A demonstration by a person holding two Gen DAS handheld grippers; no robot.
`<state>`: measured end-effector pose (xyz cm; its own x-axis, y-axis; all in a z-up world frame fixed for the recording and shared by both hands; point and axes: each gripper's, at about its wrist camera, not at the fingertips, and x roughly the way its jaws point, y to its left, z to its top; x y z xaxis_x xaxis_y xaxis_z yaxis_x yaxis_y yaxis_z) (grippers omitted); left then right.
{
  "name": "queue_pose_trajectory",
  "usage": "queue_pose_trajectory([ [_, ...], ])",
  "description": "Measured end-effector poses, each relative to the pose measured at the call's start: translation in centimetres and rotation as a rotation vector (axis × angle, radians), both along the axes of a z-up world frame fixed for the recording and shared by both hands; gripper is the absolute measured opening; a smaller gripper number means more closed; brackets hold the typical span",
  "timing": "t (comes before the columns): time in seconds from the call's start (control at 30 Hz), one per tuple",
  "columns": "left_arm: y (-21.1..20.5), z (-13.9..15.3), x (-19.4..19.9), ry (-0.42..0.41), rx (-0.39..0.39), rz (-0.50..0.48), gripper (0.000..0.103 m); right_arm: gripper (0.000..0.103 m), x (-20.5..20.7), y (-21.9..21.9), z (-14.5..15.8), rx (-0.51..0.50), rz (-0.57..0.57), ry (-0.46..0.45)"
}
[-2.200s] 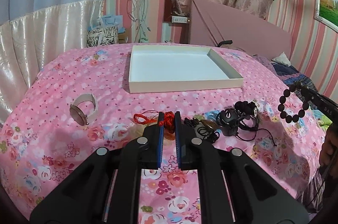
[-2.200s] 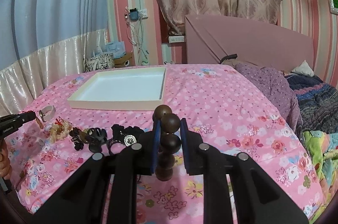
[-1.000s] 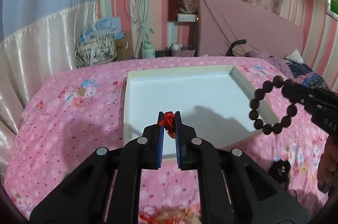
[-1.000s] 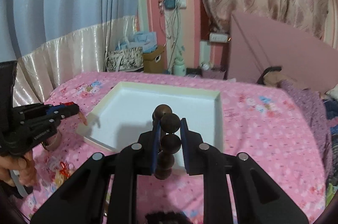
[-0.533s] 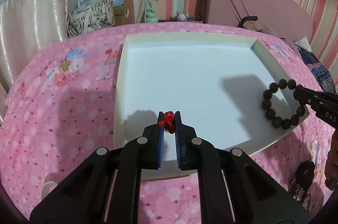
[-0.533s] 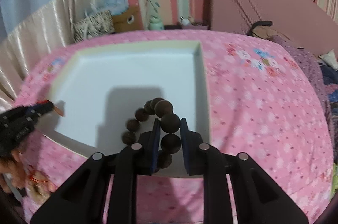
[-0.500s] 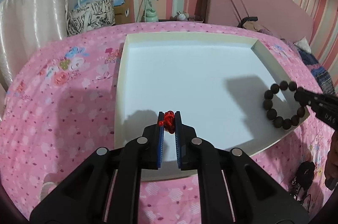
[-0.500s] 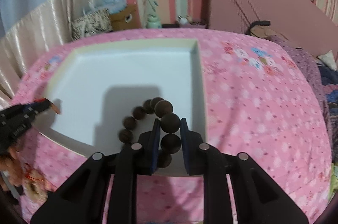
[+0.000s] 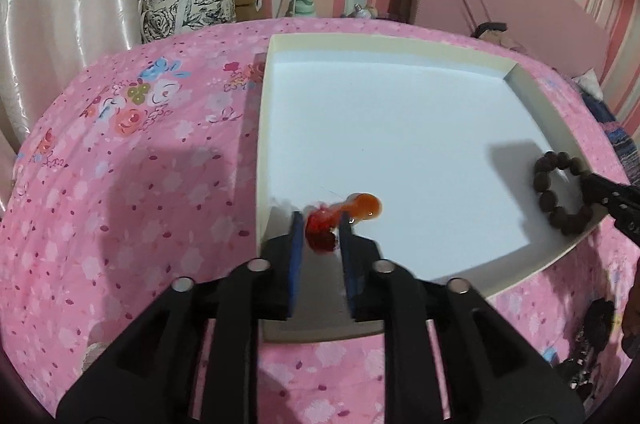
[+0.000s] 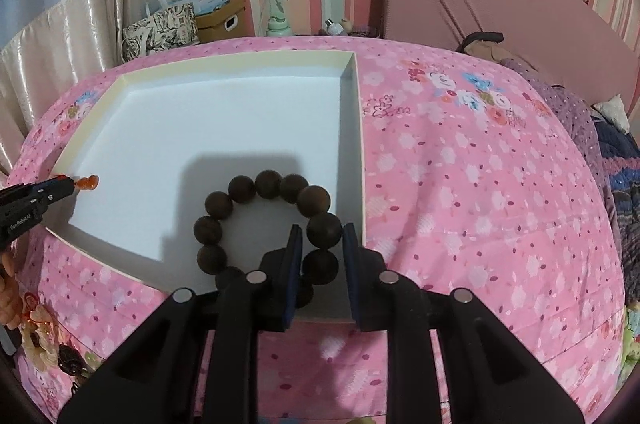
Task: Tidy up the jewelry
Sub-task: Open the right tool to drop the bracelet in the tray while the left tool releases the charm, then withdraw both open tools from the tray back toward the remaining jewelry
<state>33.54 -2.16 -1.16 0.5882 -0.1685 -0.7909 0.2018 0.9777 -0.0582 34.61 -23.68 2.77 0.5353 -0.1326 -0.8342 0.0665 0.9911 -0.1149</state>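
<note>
A shallow white tray (image 9: 400,43) lies on the pink floral bedspread; it also shows in the right wrist view (image 10: 240,61). My left gripper (image 9: 322,224) is open over the tray's near left corner, and a red cord with an orange pendant (image 9: 362,205) drops blurred between its fingers. The left gripper (image 10: 64,185) is at the right wrist view's left edge. My right gripper (image 10: 320,234) has opened over the tray's near right corner; the dark wooden bead bracelet (image 10: 256,185) lies loose on the tray floor between its fingers. The bracelet also shows in the left wrist view (image 9: 546,179).
More jewelry lies on the bedspread near the tray's front: dark pieces (image 9: 596,320) at the right, beads and red cord (image 10: 40,320) at the left. A patterned bag (image 9: 188,5) and a pink headboard (image 10: 500,7) stand behind the bed.
Both grippers have lowered onto the tray and opened. The red cord pendant is falling from the left one, and the bracelet has settled flat on the tray from the right one.
</note>
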Motion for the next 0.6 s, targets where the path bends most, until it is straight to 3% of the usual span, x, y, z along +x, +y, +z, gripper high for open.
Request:
queue_pose_trajectory([
  [0.03,0.0,0.2,-0.3,-0.013,-0.018,-0.007,0.028,0.027,-0.1,0.0,0.1,0.002,-0.002,-0.004],
  [0.07,-0.2,0.5,-0.6,-0.029,-0.022,-0.017,0.036,0.027,-0.2,-0.1,0.3,0.007,-0.002,-0.009],
  [0.1,-0.4,0.7,-0.7,-0.043,-0.008,-0.016,0.05,0.028,-0.4,-0.1,0.5,0.009,-0.002,-0.018],
  [0.13,-0.6,1.1,-1.1,-0.073,0.011,-0.012,0.055,0.028,-0.4,-0.1,0.7,0.009,-0.002,-0.024],
  [0.37,-0.6,3.4,-2.1,-0.135,0.033,-0.028,0.057,0.034,-2.6,0.0,3.5,0.023,-0.014,-0.11],
  [0.5,0.3,4.8,-4.3,-0.186,0.043,-0.005,0.068,0.036,-5.5,-0.1,4.0,0.043,0.007,-0.133],
  [0.6,1.8,5.7,-7.3,-0.235,0.037,0.021,0.069,0.038,-8.5,-0.2,4.1,0.058,0.001,-0.135],
])
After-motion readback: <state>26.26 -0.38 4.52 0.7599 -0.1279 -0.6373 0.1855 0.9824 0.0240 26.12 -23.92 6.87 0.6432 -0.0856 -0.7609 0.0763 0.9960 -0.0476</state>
